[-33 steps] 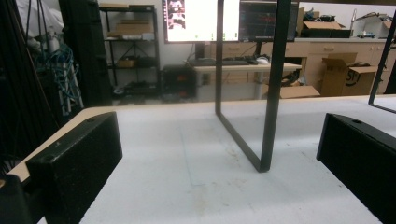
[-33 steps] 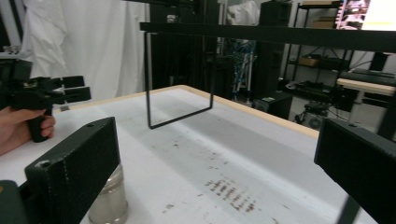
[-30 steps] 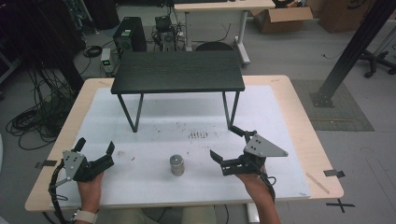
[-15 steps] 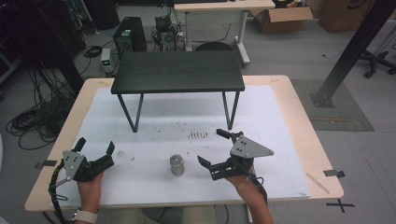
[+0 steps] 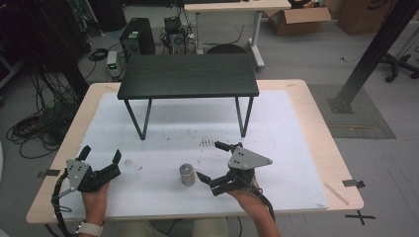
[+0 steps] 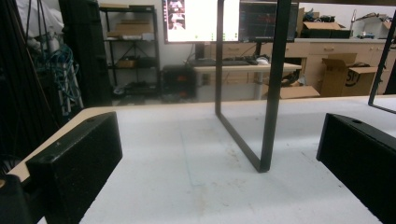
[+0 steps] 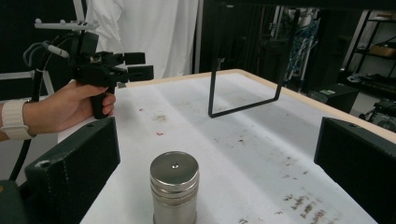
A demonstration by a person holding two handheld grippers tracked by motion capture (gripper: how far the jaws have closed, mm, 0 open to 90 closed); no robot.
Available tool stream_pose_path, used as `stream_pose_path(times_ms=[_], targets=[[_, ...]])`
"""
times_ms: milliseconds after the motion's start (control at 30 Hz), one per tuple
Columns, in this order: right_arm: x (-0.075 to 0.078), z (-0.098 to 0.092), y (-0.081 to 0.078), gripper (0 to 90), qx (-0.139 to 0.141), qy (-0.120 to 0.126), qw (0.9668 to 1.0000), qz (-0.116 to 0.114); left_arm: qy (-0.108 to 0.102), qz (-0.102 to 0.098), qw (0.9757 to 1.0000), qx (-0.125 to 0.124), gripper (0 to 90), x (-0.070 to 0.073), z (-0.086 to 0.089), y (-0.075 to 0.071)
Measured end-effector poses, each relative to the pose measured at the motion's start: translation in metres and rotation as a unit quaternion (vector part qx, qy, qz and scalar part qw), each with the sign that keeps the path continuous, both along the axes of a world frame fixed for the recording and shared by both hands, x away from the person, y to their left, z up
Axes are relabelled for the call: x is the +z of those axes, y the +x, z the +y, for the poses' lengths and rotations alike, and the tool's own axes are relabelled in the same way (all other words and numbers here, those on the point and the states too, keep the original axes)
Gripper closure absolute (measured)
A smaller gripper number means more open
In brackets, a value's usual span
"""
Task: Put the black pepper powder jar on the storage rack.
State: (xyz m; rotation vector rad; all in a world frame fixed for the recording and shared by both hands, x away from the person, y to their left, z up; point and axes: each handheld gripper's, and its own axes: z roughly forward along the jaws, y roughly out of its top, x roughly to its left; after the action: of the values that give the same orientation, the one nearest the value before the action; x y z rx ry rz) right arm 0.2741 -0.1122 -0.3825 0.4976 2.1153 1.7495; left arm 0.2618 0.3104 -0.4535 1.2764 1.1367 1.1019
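1. From high above the near edge we look forward and down over the whole white-topped wooden desk (image 5: 296,128).
2. Riding the left tongs (image 5: 99,158), we sit low, facing the black metal-legged stand (image 6: 273,84).
3. Riding the right tongs (image 7: 215,186), we look leftward across the desk, close to the small steel cylinder (image 7: 174,186), sharing that stand.

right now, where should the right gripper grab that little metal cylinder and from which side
Grip the metal cylinder across its round upper body, just under the flat cap, coming in level from the person's right. It stands upright on the white mat, and the open right gripper already faces it, with the jaws spread wider than its body. The curved wall probably needs a centred squeeze.
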Motion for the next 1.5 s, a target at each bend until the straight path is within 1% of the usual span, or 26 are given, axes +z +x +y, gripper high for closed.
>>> stream_pose_path(times_ms=[267, 333, 500, 667, 767, 867, 1133, 1500], targets=[[-0.010, 0.012, 0.002, 0.0, 0.009, -0.010, 0.9998, 0.012, 0.000, 0.000, 1.0000, 0.000, 0.5, 0.000, 0.000, 0.000], [-0.014, 0.017, 0.002, 0.0, 0.015, -0.016, 0.9996, 0.017, 0.000, 0.000, 1.0000, 0.000, 0.5, 0.000, 0.000, 0.000], [-0.018, 0.023, 0.003, 0.0, 0.020, -0.021, 0.9993, 0.022, -0.001, 0.000, 1.0000, 0.000, 0.5, 0.000, 0.000, 0.000], [-0.025, 0.032, 0.004, 0.0, 0.028, -0.035, 0.9984, 0.032, -0.002, -0.001, 1.0000, 0.000, 0.5, 0.000, 0.000, 0.000], [-0.027, 0.034, 0.005, 0.0, 0.030, -0.037, 0.9982, 0.036, -0.002, -0.001, 1.0000, 0.000, 0.5, 0.000, 0.000, 0.000], [-0.032, 0.039, 0.006, 0.0, 0.034, -0.044, 0.9976, 0.042, -0.002, -0.001, 1.0000, 0.000, 0.5, 0.000, 0.000, 0.000], [-0.040, 0.048, 0.009, 0.0, 0.037, -0.056, 0.9961, 0.056, -0.002, -0.002, 1.0000, 0.000, 0.5, 0.000, 0.000, 0.000], [-0.048, 0.052, 0.013, 0.4, 0.034, -0.066, 0.9949, 0.068, -0.002, -0.003, 1.0000, -0.001, 0.5, 0.000, 0.000, -0.001]])
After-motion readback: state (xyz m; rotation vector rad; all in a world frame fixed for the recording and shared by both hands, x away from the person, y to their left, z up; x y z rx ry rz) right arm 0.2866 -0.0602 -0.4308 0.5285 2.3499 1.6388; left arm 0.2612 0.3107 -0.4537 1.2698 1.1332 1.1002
